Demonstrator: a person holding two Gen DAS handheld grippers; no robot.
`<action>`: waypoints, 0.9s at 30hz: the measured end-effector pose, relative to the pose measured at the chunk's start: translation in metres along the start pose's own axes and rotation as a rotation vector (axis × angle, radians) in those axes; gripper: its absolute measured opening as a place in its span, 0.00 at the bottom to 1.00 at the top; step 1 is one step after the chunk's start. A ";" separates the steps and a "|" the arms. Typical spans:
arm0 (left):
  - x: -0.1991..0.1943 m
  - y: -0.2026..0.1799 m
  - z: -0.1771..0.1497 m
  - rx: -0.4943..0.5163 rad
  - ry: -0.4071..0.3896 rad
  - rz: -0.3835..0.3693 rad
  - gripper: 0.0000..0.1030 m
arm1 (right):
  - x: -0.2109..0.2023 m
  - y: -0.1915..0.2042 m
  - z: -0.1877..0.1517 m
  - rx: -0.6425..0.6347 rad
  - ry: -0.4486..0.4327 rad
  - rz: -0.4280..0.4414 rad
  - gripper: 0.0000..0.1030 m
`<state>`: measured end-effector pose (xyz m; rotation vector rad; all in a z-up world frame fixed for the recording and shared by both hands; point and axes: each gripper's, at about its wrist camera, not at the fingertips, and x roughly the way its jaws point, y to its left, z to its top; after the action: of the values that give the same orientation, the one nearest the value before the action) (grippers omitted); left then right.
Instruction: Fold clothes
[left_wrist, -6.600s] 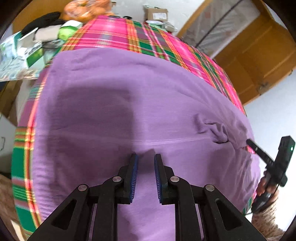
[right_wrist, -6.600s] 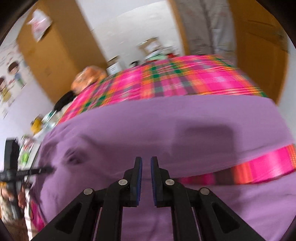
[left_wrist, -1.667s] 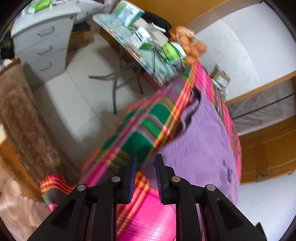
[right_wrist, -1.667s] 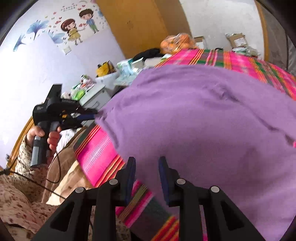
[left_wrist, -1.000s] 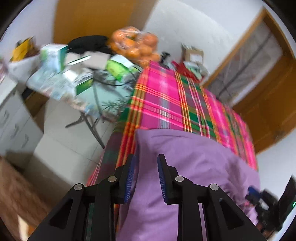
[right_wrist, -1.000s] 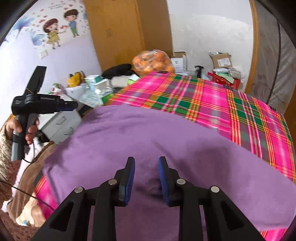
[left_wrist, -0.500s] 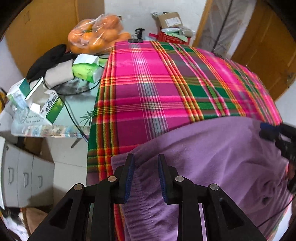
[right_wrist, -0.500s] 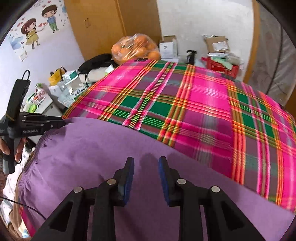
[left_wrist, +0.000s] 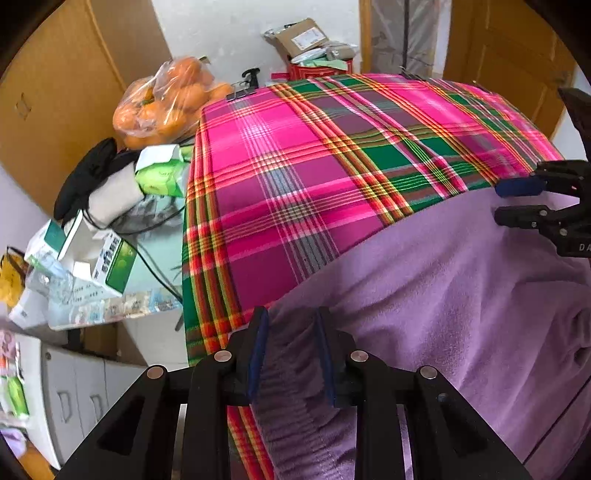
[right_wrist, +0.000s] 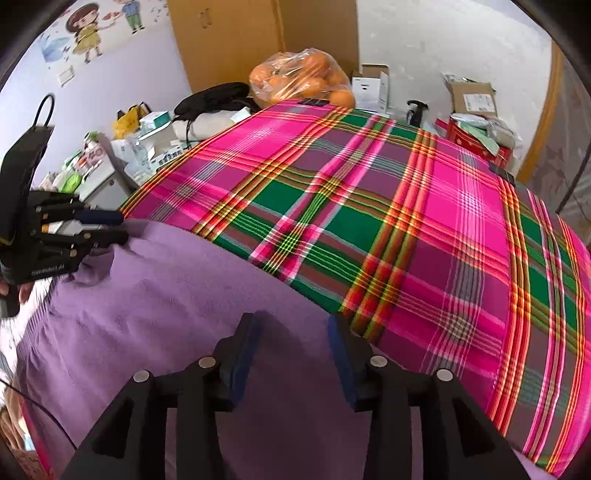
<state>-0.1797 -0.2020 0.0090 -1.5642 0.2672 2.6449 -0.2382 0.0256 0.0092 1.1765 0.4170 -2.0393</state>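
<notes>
Purple fleece, a soft garment (right_wrist: 155, 295), is lying across the near part of a table covered by a pink, green and orange plaid cloth (right_wrist: 424, 221), its far edge running slantwise over the plaid and its near portion spilling past the table's near edge. Judging by that doubled look, the far edge is being laid down as a fold, so the two tools are sitting at its two ends to keep it straight.

The left gripper (left_wrist: 291, 350) is working at the garment's corner by the table's left edge, its fingers spread with the ribbed hem lying between them; seen from the right wrist, its tips (right_wrist: 110, 229) are touching that corner, and I cannot tell for sure whether any cloth is still pinched. The right gripper (right_wrist: 291, 343) is hovering over the fold's other end with its blue pads clearly parted and nothing caught between them, which suggests the cloth is being let go.

Beyond the table's left edge, a cluttered side table (left_wrist: 147, 258) is carrying boxes and cartons, and a bag of oranges (right_wrist: 299, 81) is resting near the table's far left corner, well apart from the garment.
</notes>
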 end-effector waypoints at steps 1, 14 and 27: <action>0.002 0.000 0.001 0.008 -0.007 0.002 0.26 | 0.001 0.002 0.000 -0.021 -0.002 -0.005 0.43; 0.002 -0.007 -0.005 0.123 -0.052 -0.032 0.27 | 0.009 0.001 0.006 -0.053 -0.032 -0.027 0.50; 0.000 -0.015 -0.007 0.146 -0.056 -0.099 0.09 | 0.009 0.008 0.007 -0.068 -0.028 -0.030 0.33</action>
<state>-0.1715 -0.1886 0.0039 -1.4202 0.3608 2.5273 -0.2391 0.0123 0.0059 1.1060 0.4891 -2.0486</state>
